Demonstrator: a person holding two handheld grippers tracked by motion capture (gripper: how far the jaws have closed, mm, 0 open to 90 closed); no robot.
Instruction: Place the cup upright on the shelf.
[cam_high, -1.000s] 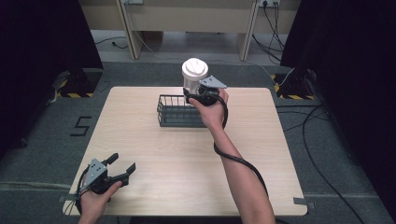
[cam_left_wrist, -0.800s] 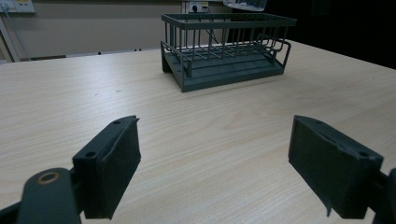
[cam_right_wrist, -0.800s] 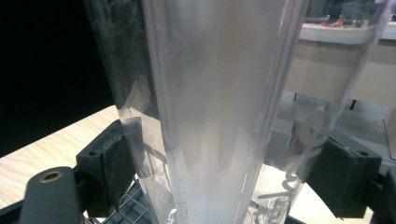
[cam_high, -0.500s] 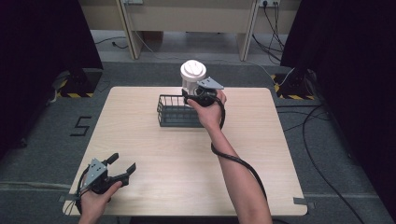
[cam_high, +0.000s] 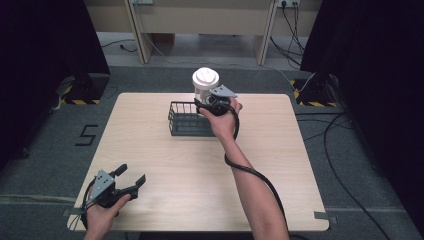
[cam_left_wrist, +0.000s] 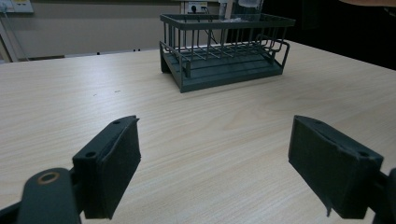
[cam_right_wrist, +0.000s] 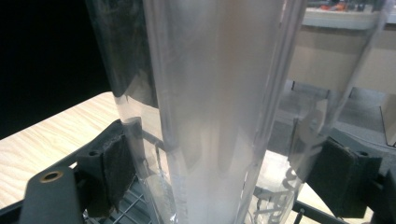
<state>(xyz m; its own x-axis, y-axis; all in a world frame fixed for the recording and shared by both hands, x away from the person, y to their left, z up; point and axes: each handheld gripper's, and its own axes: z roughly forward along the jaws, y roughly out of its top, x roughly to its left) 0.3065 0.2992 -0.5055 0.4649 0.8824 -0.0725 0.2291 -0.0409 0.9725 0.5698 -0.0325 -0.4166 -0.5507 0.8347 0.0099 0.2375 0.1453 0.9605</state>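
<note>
A clear plastic cup with a white lid (cam_high: 205, 79) hangs upright over the far right end of a dark wire basket (cam_high: 186, 120). My right gripper (cam_high: 209, 103) is shut on the cup's lower wall. In the right gripper view the cup (cam_right_wrist: 215, 116) stands between both pads, with basket wires below it. My left gripper (cam_high: 132, 174) rests open near the table's front left corner, well apart from the basket. In the left gripper view its jaws (cam_left_wrist: 215, 163) are spread wide with nothing between them, and the basket (cam_left_wrist: 224, 51) lies ahead.
The light wooden table (cam_high: 150, 150) has bare surface between the basket and the left gripper. A cable (cam_high: 250, 172) trails from the right gripper along the forearm. Dark curtains and floor cables surround the table.
The right gripper and the cup have shifted slightly left and down over the basket. The left gripper has not moved.
</note>
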